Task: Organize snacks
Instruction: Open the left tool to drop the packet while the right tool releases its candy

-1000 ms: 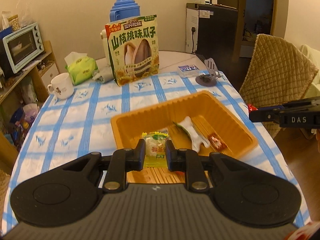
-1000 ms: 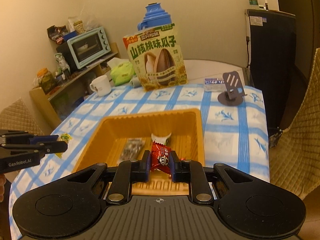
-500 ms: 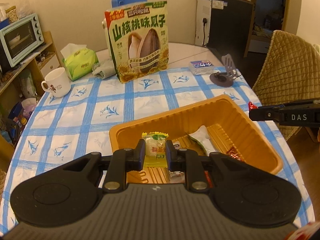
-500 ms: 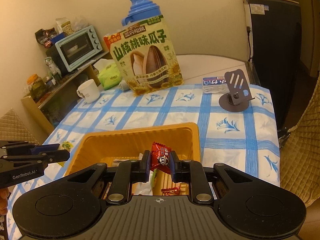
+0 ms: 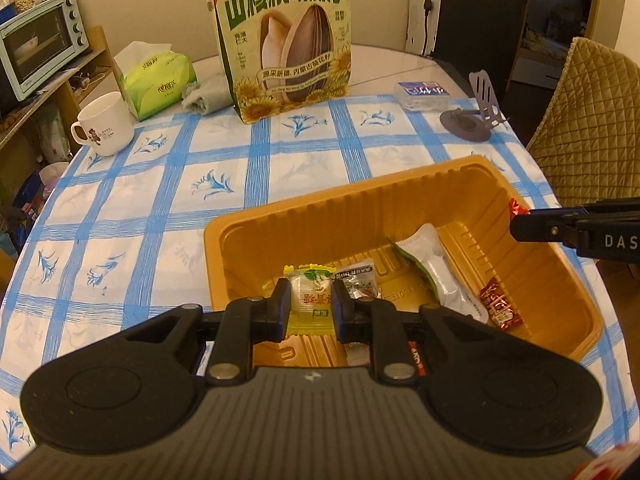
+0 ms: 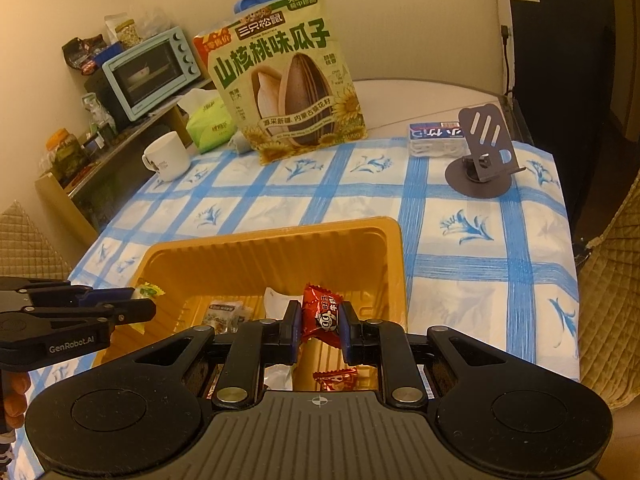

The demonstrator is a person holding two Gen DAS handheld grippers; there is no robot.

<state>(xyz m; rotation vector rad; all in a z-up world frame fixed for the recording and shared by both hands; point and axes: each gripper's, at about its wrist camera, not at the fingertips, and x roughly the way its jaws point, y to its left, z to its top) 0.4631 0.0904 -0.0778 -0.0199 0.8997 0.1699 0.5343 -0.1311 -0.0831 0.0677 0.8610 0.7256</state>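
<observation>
An orange tray (image 5: 408,192) (image 6: 276,240) sits on the blue-checked tablecloth. My left gripper (image 5: 309,300) is shut on a yellow-green candy packet (image 5: 310,302) and holds it over the tray's near left corner. My right gripper (image 6: 320,316) is shut on a red candy packet (image 6: 323,312) and holds it over the tray's near right side. Inside the tray lie a white-green packet (image 5: 436,272), a clear dark packet (image 5: 358,280) and a red packet (image 5: 500,306). Each gripper shows at the edge of the other's view, the right one (image 5: 516,230) and the left one (image 6: 152,312).
A big sunflower-seed bag (image 5: 284,36) stands at the table's back, with a tissue pack (image 5: 158,80), a white mug (image 5: 105,124), a small box (image 5: 424,94) and a phone stand (image 5: 474,114). A quilted chair (image 5: 588,120) is at the right, a toaster oven (image 5: 38,44) at the left.
Both grippers have moved forward over the tray with their packets still held. The tray and its contents lie closer under them.
</observation>
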